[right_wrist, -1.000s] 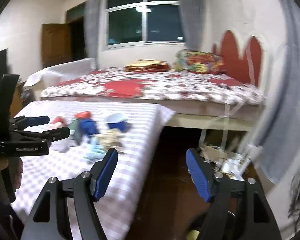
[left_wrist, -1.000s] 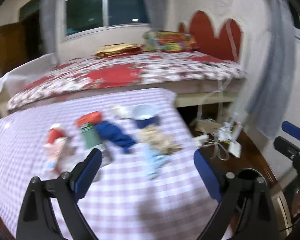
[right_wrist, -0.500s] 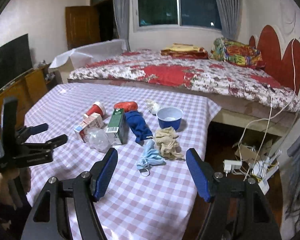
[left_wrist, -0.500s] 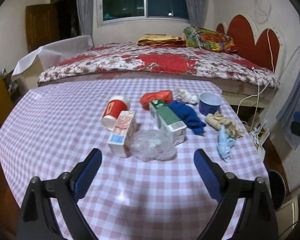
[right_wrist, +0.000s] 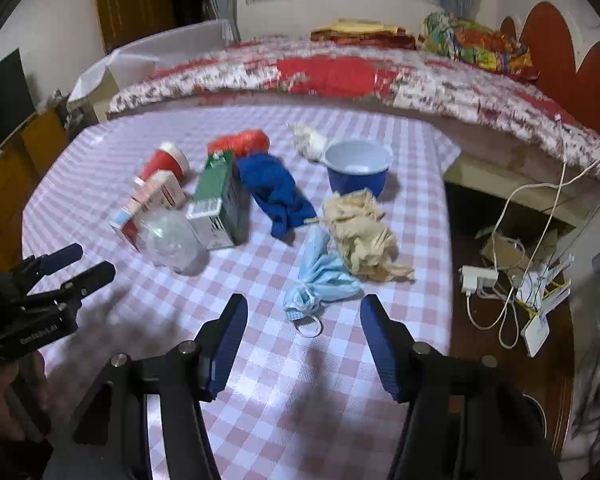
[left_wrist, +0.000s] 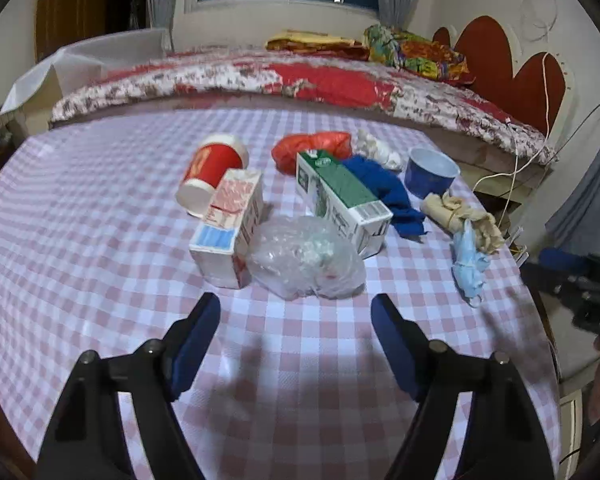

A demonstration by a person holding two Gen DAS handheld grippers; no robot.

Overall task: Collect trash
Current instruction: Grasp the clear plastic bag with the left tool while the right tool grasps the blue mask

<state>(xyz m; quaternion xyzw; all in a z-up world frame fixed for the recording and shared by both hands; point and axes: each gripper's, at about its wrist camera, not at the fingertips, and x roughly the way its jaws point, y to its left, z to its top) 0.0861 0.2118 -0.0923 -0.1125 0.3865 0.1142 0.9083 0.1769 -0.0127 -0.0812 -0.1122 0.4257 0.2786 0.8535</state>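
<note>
Left wrist view: left gripper point(left_wrist: 295, 312) hovering over the checked table point(left_wrist: 80, 240), jaws closing, nothing between them yet. Just ahead, the crumpled clear plastic bag point(left_wrist: 306, 262), touching the pink-and-white carton point(left_wrist: 230, 224) and the green carton point(left_wrist: 340, 200). Behind these, the red paper cup point(left_wrist: 212, 170) on its side. Best taken low and centred on the bag, pinching film only, without nudging either carton. Free cloth on the near side; table edge close on the right.

Right wrist view: right gripper point(right_wrist: 302, 320) with jaws closing and empty, just short of the blue face mask point(right_wrist: 320, 280). Beige rag point(right_wrist: 362, 236) touching the mask, so pinch the near end. Blue bowl point(right_wrist: 358, 168) further back. Table edge right alongside, cables on the floor point(right_wrist: 500, 292) beyond.
</note>
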